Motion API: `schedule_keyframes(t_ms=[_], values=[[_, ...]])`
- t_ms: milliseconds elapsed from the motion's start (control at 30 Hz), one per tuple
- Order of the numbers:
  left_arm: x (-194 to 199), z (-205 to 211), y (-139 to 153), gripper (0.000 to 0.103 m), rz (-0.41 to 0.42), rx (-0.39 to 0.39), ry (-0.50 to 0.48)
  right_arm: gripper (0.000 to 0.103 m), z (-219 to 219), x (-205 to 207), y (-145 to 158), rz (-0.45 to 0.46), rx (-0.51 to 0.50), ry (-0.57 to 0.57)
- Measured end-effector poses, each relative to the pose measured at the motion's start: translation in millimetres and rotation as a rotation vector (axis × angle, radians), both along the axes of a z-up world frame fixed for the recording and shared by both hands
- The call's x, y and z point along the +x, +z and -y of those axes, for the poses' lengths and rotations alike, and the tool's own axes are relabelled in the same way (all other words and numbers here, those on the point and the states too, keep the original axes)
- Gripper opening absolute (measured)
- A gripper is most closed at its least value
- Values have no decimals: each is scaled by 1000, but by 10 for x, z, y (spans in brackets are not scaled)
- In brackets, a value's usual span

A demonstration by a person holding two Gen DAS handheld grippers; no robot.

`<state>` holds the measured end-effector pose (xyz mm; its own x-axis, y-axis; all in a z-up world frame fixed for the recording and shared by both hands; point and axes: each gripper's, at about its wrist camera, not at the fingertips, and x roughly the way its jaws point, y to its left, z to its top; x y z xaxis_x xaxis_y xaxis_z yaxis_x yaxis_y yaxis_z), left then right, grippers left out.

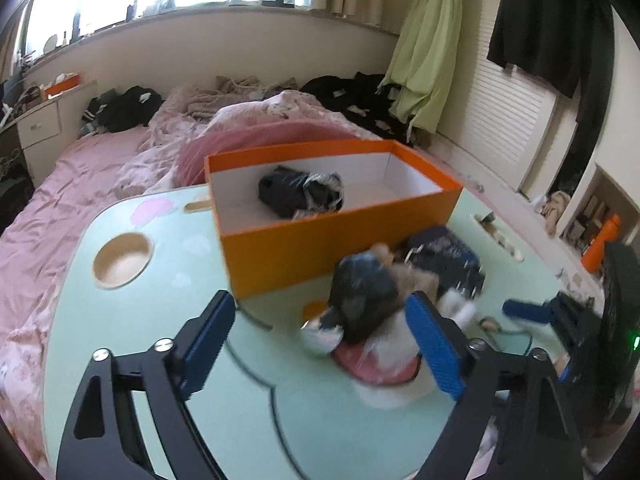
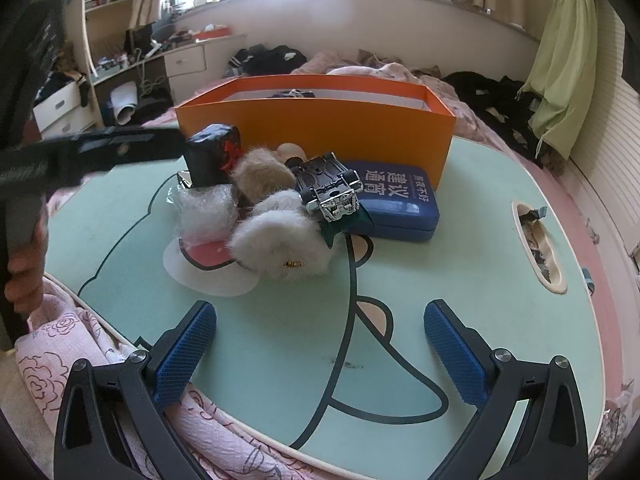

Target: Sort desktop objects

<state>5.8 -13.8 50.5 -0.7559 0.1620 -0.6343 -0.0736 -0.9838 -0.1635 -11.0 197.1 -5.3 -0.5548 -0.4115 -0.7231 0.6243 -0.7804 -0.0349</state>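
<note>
An orange box (image 1: 320,248) stands at the back of the mint table (image 2: 480,280), with one dark wrapped bundle (image 1: 300,196) inside. In front of it lies a pile: a black wrapped package (image 2: 212,152), a bubble-wrap parcel (image 2: 204,212), fluffy beige and white pieces (image 2: 280,240), an upturned toy car (image 2: 328,188) and a blue case (image 2: 396,200). My left gripper (image 1: 322,300) is open, hovering just short of the black package (image 1: 360,292), which sits near its right finger. My right gripper (image 2: 320,308) is open and empty over the table's near part.
The table has a round cup recess (image 1: 122,260) at the left and a slot (image 2: 538,248) at the right. Pink bedding (image 1: 60,200) surrounds it. A person's hand (image 2: 24,272) holds the left gripper's handle. An orange bottle (image 1: 600,244) stands by the wall.
</note>
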Motion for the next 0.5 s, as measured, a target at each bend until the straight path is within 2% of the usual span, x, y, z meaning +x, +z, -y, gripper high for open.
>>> schedule_keyframes(t_ms=[133, 233, 333, 400, 500], values=[[-101, -116, 60, 86, -21, -16, -23, 103, 0, -1, 0, -1, -1, 0], [-213, -209, 24, 83, -5, -46, -36, 103, 9, 1, 0, 0, -1, 1], [-324, -235, -76, 50, 41, -36, -40, 103, 11, 3, -1, -3, -2, 3], [-366, -232, -140, 39, 66, -10, -42, 103, 20, 4, -7, -4, -4, 8], [-332, -186, -138, 36, 53, 18, -37, 103, 30, 16, -11, -7, -7, 10]])
